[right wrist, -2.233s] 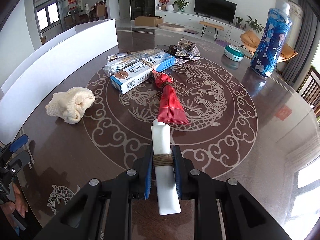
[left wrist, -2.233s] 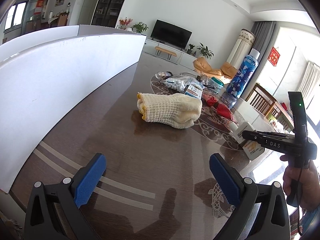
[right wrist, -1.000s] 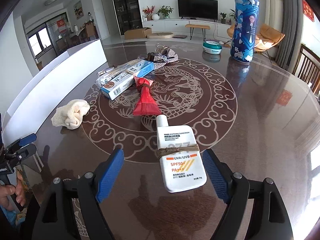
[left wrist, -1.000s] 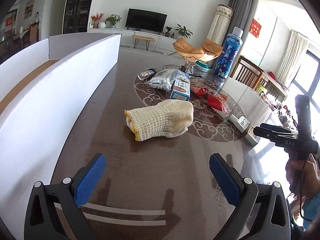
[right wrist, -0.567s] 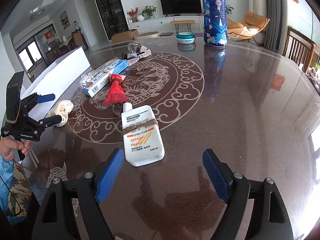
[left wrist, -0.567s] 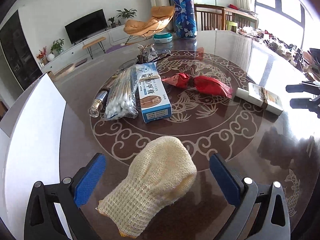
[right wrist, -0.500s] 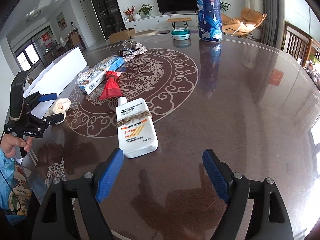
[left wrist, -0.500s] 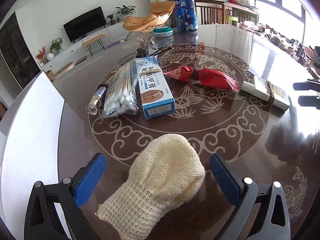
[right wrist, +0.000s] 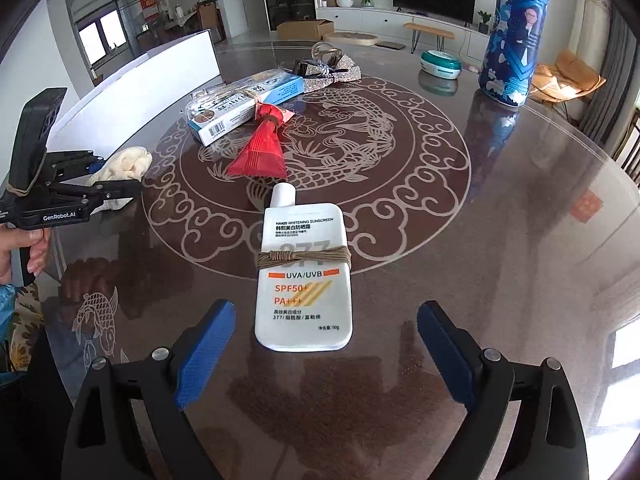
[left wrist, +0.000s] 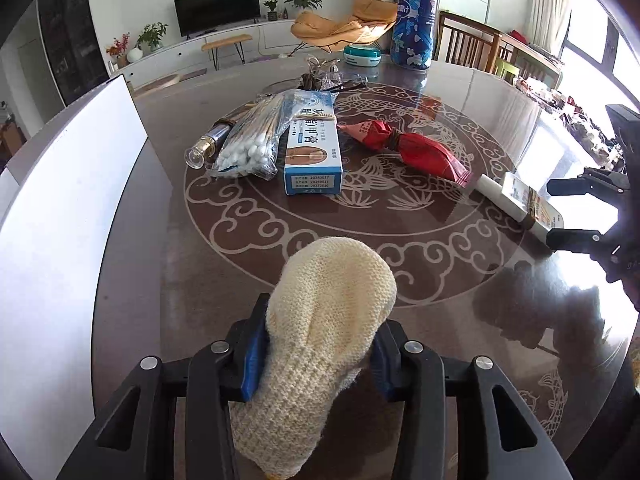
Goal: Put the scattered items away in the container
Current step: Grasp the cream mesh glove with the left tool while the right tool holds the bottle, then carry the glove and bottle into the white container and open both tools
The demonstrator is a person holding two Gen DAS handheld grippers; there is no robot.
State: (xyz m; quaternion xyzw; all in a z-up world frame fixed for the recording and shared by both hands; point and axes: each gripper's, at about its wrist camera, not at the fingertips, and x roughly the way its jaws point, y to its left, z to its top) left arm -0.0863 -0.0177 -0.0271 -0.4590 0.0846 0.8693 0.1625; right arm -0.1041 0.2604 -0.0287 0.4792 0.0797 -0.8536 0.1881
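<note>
Partly hidden: glove (left wrist: 324,320) cuff, btwn pads (left wrist: 253,354).

White sunscreen tube (right wrist: 305,276): "HAND WHITENING SUNSCREEN", "377", "UVA/UVB", "SPF50+", "PA+++", "50g", with lines of Chinese print.
Left gripper (right wrist: 116,190), body: "GenRobot.AI".
Blue and white box (left wrist: 313,150): large Chinese characters on top; end flap shows "20250517" and "20250516".
Blue bottle (left wrist: 414,14): small Chinese label, not legible.

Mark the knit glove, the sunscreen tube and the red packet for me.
knit glove (left wrist: 332,300): left wrist view, on its rounded fingertip end.
sunscreen tube (right wrist: 304,300): right wrist view, on the printed body below the cord.
red packet (right wrist: 260,152): right wrist view, on its fanned lower half.
</note>
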